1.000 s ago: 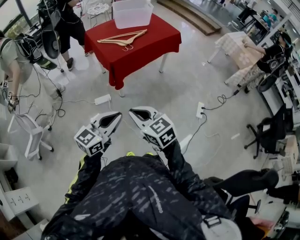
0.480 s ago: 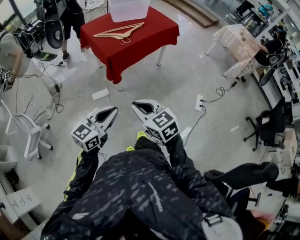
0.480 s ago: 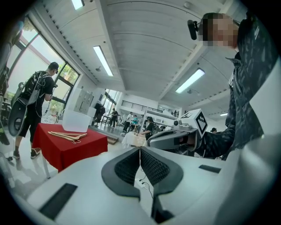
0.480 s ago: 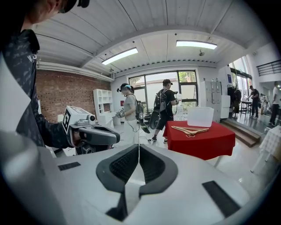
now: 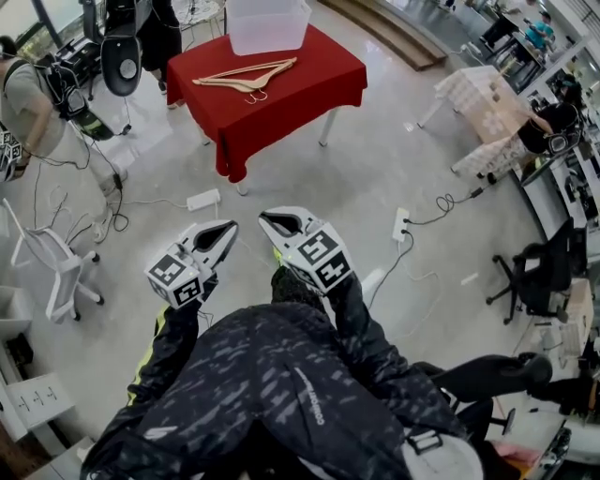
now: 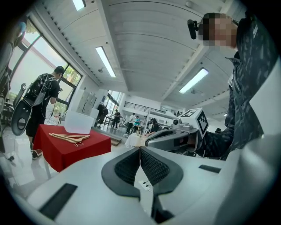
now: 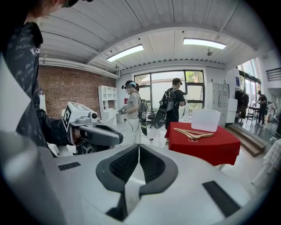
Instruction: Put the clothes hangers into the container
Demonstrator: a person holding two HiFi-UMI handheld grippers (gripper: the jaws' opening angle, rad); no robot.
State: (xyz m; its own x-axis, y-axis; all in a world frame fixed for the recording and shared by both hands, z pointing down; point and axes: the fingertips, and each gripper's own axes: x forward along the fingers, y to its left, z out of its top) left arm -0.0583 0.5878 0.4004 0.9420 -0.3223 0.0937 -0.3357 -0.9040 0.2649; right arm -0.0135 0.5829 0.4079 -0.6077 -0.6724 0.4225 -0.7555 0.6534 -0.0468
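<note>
Several wooden hangers [image 5: 246, 75] lie in a bundle on a red-clothed table [image 5: 314, 80] far ahead of me. A clear plastic container [image 5: 268, 23] stands just behind them on the same table. My left gripper [image 5: 225, 229] and right gripper [image 5: 270, 219] are held side by side in front of my body, well short of the table. Both are shut with nothing between the jaws. The left gripper view shows its pads meeting [image 6: 140, 148], with the hangers [image 6: 70, 137] and container [image 6: 79, 123] off to the left. In the right gripper view the jaws [image 7: 139, 146] are also together, the hangers [image 7: 193, 133] to the right.
People with gear stand left of the table [image 5: 28, 103]. A white chair [image 5: 52, 267] is at my left. Power strips [image 5: 203, 199] [image 5: 400, 222] and cables lie on the floor between me and the table. A cloth-covered table [image 5: 478, 94] and an office chair [image 5: 539, 267] are at the right.
Both grippers stay shut and side by side. The view has swayed slightly as the person steps, and a foot now shows under the grippers. The hangers have not moved.
</note>
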